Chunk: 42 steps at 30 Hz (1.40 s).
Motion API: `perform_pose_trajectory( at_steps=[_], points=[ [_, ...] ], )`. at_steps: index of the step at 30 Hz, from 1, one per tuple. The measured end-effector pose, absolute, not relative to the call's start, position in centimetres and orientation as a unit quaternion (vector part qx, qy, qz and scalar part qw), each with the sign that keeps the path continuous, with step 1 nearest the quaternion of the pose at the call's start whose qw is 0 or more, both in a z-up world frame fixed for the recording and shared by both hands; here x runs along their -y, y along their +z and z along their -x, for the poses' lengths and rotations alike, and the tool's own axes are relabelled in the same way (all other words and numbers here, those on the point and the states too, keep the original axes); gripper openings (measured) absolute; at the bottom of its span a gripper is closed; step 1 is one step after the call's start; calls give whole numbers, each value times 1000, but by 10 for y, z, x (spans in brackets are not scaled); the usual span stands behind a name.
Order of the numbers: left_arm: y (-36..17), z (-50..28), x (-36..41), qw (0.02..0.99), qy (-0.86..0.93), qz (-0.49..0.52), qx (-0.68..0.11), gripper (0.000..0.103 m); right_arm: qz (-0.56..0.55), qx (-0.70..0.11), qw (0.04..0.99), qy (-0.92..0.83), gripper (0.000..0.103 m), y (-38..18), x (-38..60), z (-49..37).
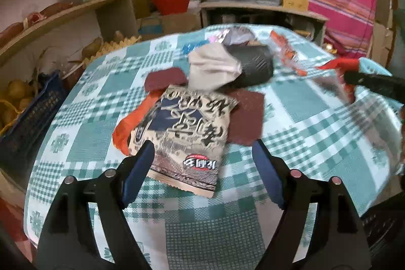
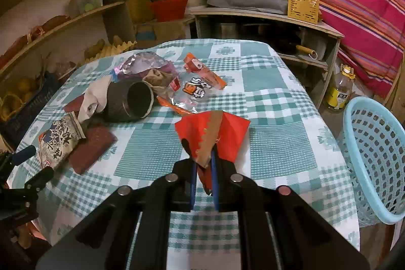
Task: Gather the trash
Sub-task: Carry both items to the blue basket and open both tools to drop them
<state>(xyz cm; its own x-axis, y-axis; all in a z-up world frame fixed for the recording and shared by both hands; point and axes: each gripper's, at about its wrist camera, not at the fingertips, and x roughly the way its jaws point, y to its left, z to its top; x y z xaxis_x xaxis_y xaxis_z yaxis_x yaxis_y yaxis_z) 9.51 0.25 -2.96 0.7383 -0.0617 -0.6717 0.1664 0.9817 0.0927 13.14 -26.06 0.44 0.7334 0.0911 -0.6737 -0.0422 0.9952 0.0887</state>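
**Right hand-held gripper clenched on red wrapper; left released over snack packet**

The right hand-held gripper [image 2: 203, 163] was found clenched on a red wrapper [image 2: 227, 133] with a brown saw-toothed strip along it. The blue pads pinched the lower tail of the wrapper, and the rest fanned out beyond the fingertips toward 12 o'clock, above the checked green-and-white cloth of the surface [image 2: 278, 143].

The left hand-held gripper [image 1: 202, 156] stood released, jaws wide apart. A printed snack packet [image 1: 187, 133] lay flat on the surface between the fingers; the left pad overlapped the packet's lower left corner in the wrist view, the right pad stood clear of it. Whether the left pad touched the packet could not be told.

In the right wrist view, the remaining litter sat at 10 to 11 o'clock of the clenched gripper: a dark cylindrical container [image 2: 131, 100] lying on its side with its open mouth facing the camera, a crumpled pale cloth or paper [image 2: 95, 98] against its left end, a clear wrapper with orange print [image 2: 197, 87] just to its right, and a silver-purple foil bag [image 2: 146, 62] behind it. Two dark red pads [image 2: 91, 148] lay beside the snack packet.

A light blue perforated basket [image 2: 374, 158] stood off the surface edge at 3 o'clock of the right hand-held gripper.
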Motion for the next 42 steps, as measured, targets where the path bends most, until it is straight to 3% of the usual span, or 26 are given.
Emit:
perform_pose_trajectory(
  at_steps=[4, 6, 7, 10, 14, 17, 32, 42],
  points=[
    [-38, -103, -7, 919, -48, -76, -383, 77, -41, -367, 929, 36, 10, 3, 267, -133],
    [-43, -108, -12, 914, -43, -74, -397, 72, -44, -370, 927, 37, 10, 1, 269, -133],
    [-47, -110, -14, 910, -45, -70, -405, 57, -44, -371, 927, 38, 10, 1, 269, -134],
    [-46, -112, -19, 909, -68, -48, -409, 39, -41, -372, 926, 41, 10, 0, 266, -135],
    [-45, -108, -12, 909, -81, -57, -404, 19, -34, -369, 928, 44, 10, 0, 263, -133],
    [-40, -104, -10, 912, -85, -53, -397, 10, -33, -365, 929, 45, 10, 2, 264, -130],
    [33, -83, 55, 938, -140, -45, -312, 5, -58, -303, 950, 38, 10, 41, 321, -95],
    [57, -102, 185, 930, -242, -46, -274, 5, -86, -272, 956, -65, 10, 67, 449, -77]
  ],
)
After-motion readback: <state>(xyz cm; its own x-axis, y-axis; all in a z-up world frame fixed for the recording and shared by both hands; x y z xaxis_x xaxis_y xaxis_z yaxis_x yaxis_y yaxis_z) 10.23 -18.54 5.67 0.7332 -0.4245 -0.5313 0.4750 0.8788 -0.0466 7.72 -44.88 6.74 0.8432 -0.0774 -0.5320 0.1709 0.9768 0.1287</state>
